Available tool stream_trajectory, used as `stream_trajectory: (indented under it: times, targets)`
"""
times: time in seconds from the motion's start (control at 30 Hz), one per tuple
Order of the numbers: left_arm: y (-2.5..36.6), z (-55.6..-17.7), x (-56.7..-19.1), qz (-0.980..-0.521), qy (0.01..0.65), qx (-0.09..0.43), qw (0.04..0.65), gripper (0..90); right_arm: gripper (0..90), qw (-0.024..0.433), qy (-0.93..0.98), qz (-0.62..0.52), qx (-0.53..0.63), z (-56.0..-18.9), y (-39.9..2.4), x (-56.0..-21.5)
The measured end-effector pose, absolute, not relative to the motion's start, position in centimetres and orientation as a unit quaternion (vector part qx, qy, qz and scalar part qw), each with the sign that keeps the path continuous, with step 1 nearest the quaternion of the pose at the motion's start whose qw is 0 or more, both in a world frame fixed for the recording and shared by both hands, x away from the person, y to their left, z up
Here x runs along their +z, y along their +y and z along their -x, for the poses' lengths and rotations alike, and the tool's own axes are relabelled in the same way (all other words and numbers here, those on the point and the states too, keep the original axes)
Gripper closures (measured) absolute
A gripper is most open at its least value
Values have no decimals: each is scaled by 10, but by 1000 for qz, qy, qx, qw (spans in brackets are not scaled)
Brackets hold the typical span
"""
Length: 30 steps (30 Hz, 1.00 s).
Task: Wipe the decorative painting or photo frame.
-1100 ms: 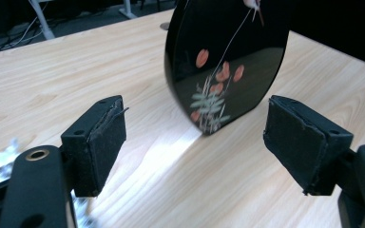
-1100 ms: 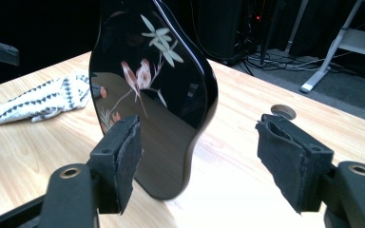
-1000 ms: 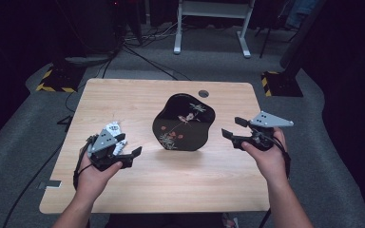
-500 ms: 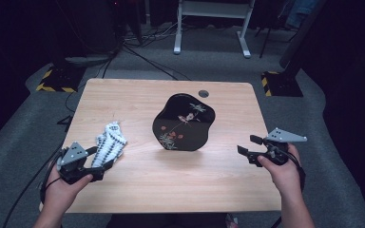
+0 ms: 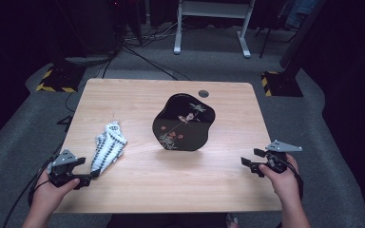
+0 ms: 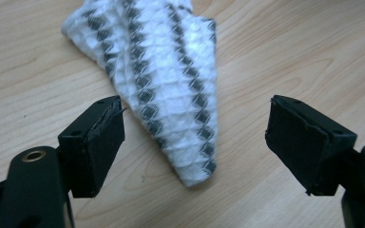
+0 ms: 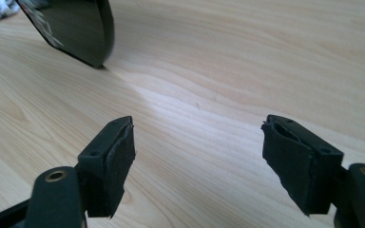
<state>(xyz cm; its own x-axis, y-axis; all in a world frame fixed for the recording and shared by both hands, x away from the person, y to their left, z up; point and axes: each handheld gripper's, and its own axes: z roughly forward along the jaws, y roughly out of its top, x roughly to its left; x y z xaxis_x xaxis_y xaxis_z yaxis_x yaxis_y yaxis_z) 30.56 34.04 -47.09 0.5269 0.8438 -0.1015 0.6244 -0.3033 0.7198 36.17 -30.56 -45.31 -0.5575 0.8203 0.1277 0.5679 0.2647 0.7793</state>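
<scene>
A white cloth with dark check stripes [image 5: 108, 147] [image 6: 171, 85] lies bunched on the left of the wooden table [image 5: 138, 95]. My left gripper [image 5: 90, 175] [image 6: 195, 142] is open at the near left edge, and the cloth's narrow end lies loose between its pads, touching neither. A glossy black lacquer tray with a flower painting [image 5: 185, 122] [image 7: 71, 26] sits at the table's middle. My right gripper [image 5: 250, 158] [image 7: 197, 161] hovers low over bare wood at the near right; its jaws have just been opening and nothing is between them.
A round cable hole [image 5: 203, 93] sits near the table's far edge. Cables run over the grey floor behind, past a white desk frame [image 5: 211, 23] and yellow-black striped blocks [image 5: 52, 85]. Bare wood lies between the tray and the near edge.
The left gripper let go of the cloth and drew back to the near left, leaving it flat on the table. The right hand sank and moved toward the near right corner.
</scene>
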Motion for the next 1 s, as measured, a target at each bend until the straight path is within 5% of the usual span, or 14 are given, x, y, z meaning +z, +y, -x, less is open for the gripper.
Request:
stream_trajectory:
  times: [1.0]
  targets:
    - [342, -317, -500, -823, 426, 166, 337, 175, 199, 169, 796, -443, 377, -369, -298, -501]
